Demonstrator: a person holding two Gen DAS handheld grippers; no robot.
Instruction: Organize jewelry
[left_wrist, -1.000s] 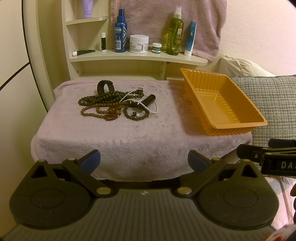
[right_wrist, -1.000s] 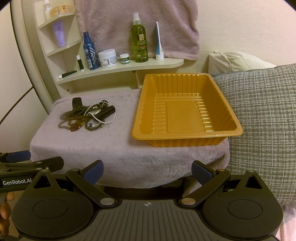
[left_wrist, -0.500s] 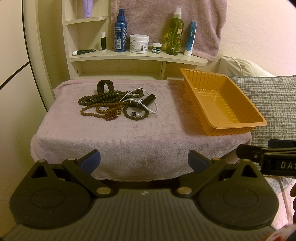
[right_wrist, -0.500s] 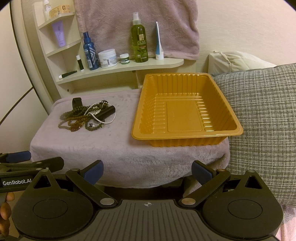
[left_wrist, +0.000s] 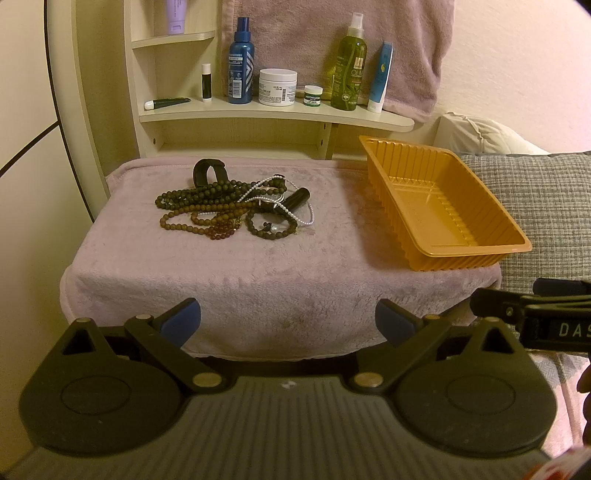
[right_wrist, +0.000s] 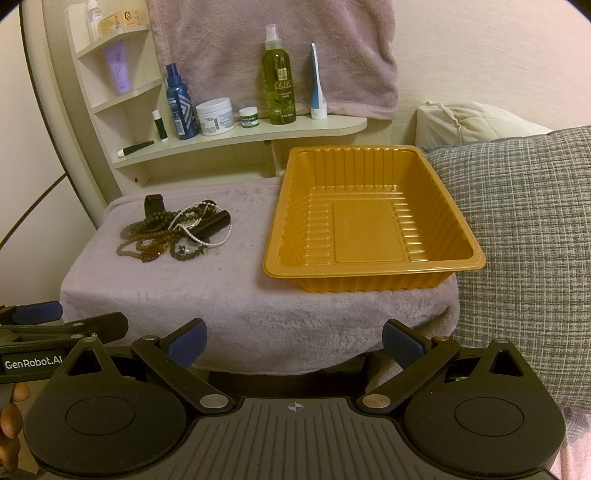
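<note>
Towel-covered stand (left_wrist: 258, 280) with a tangled jewelry pile (left_wrist: 236, 210) toward its rear left corner and an orange tray (right_wrist: 373, 254), nothing in it, along its right edge, well apart from the pile. Left gripper (left_wrist: 288, 321) and right gripper (right_wrist: 293, 341) both hang before the front edge, jaws spread wide, gripping nothing. Toiletry bottles (left_wrist: 349, 66) line the shelf (left_wrist: 280, 114) behind.

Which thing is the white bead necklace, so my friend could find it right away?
Find the stool covered in a purple towel, left of the orange tray. On it lies a jewelry pile. The white bead necklace is the thin string looping out on the tray side; its neighbours have bigger brown or dark beads.
</note>
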